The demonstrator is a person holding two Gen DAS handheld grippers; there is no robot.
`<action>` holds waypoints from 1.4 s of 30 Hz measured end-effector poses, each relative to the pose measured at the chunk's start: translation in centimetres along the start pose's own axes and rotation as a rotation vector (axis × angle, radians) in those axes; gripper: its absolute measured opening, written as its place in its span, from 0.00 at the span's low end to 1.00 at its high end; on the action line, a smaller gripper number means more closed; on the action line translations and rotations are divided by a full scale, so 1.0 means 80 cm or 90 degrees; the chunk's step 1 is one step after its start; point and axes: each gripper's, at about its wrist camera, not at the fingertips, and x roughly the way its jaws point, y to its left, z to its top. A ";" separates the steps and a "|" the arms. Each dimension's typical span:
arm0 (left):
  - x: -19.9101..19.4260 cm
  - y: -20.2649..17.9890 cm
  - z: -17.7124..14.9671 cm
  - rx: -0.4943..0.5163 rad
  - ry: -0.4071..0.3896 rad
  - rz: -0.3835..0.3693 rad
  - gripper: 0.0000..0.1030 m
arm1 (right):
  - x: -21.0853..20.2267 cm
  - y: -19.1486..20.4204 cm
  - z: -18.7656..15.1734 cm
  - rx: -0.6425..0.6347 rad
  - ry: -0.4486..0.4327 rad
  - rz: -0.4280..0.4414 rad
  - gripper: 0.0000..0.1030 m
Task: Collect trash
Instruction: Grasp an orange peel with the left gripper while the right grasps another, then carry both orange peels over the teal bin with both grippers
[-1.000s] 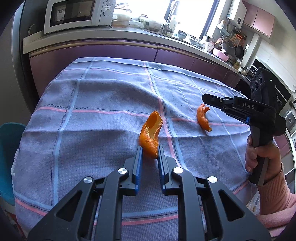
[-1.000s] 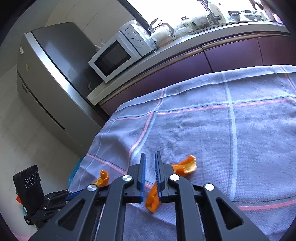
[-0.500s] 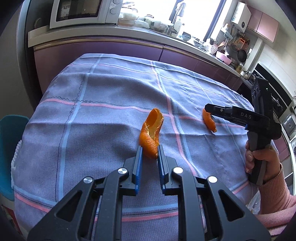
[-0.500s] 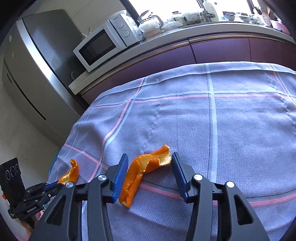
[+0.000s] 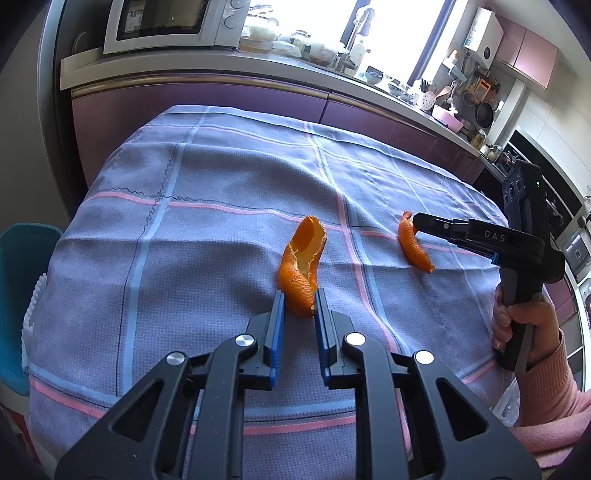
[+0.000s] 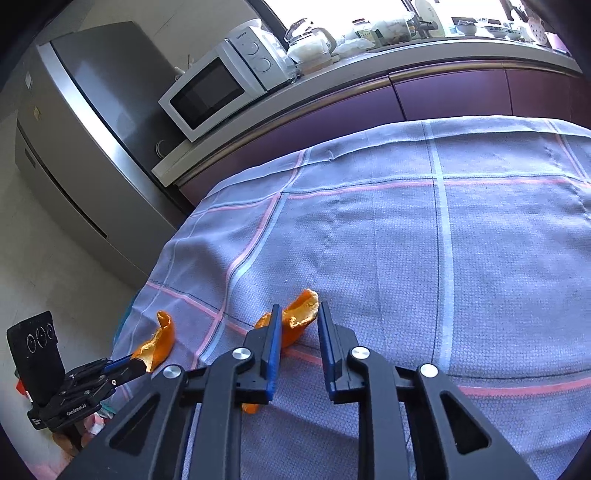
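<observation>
Sunlit kitchen: purple cabinets, microwave, steel fridge, bright window.

We see two close fisheye views, each angled down along a handheld gripper's fingers onto a checked tablecloth. Our left view faces a windowed counter; our right faces a microwave. Both share the cloth and two orange peels.
</observation>
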 end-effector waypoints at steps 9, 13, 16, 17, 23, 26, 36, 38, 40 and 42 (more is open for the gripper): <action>-0.003 0.004 -0.003 -0.006 -0.001 -0.002 0.16 | 0.006 0.031 -0.019 -0.050 0.019 -0.024 0.45; -0.004 0.004 -0.004 -0.008 -0.003 -0.004 0.16 | 0.010 0.043 -0.020 -0.080 0.027 -0.039 0.20; -0.006 0.005 -0.005 -0.009 -0.005 -0.004 0.16 | 0.012 0.042 -0.021 -0.078 0.029 -0.031 0.17; -0.007 0.005 -0.006 -0.008 -0.006 -0.003 0.16 | 0.011 0.042 -0.022 -0.077 0.027 -0.030 0.17; -0.016 0.006 -0.008 -0.009 -0.015 -0.003 0.16 | 0.003 0.048 -0.023 -0.080 0.014 0.004 0.16; -0.021 0.007 -0.009 -0.008 -0.020 -0.001 0.16 | 0.000 0.059 -0.023 -0.089 0.009 0.024 0.16; -0.043 0.014 -0.014 -0.007 -0.037 0.009 0.15 | -0.003 0.096 -0.023 -0.122 0.002 0.072 0.16; -0.048 0.017 -0.015 -0.008 -0.040 0.013 0.15 | -0.003 0.103 -0.023 -0.129 0.001 0.080 0.16; -0.053 0.020 -0.016 -0.010 -0.043 0.016 0.15 | -0.001 0.111 -0.023 -0.136 0.003 0.089 0.16; -0.056 0.023 -0.017 -0.012 -0.046 0.019 0.15 | 0.003 0.118 -0.024 -0.143 0.006 0.097 0.16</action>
